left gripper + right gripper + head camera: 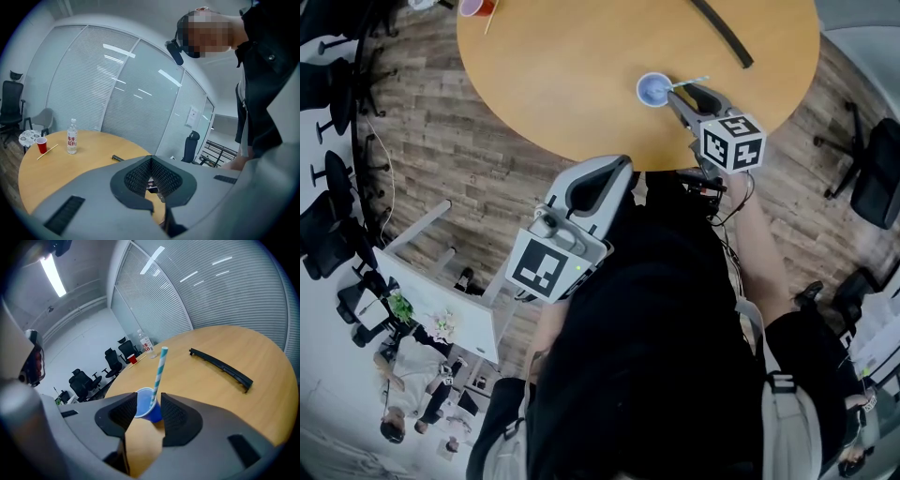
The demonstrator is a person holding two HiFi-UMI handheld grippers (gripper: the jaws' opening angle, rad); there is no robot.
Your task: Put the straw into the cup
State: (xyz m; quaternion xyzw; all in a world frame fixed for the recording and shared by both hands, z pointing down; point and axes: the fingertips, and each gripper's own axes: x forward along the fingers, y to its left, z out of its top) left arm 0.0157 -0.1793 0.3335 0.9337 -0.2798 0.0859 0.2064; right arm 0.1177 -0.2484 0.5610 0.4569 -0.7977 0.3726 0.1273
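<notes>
Room: office with a wood-plank floor [441, 159] and glass walls hung with blinds [84, 84]; black chairs [84, 380] stand around a round wooden desk [581, 75].
Cup: blue cup [143, 405], upright on the desk close to its 6 o'clock edge in the head view.
Straw: striped teal-and-white straw [160, 369] stands in the cup. Its lower end is inside and the top leans toward 1 o'clock in the right gripper view. In the head view it leans out over the rim toward 3 o'clock.
Right gripper: right gripper [673, 93] sits at 4 o'clock of the cup and points at it.
Right jaws: spread wide with nothing gripped. The cup shows in the gap just at the tips, and the straw rises free between them. Cannot tell whether a pad brushes the cup wall.
Left gripper: left gripper [617, 171] is held back at the person's body, off the desk, at 7 o'clock of the cup and well apart from it.
Left jaws: closed tip to tip, nothing held.
Strip: black curved strip [722, 33] lies flat at 1 o'clock of the cup, apart from it.
Far side: red cup [41, 145], a thin stick [48, 151] just beside it, and a clear bottle [71, 136] upright nearby.
</notes>
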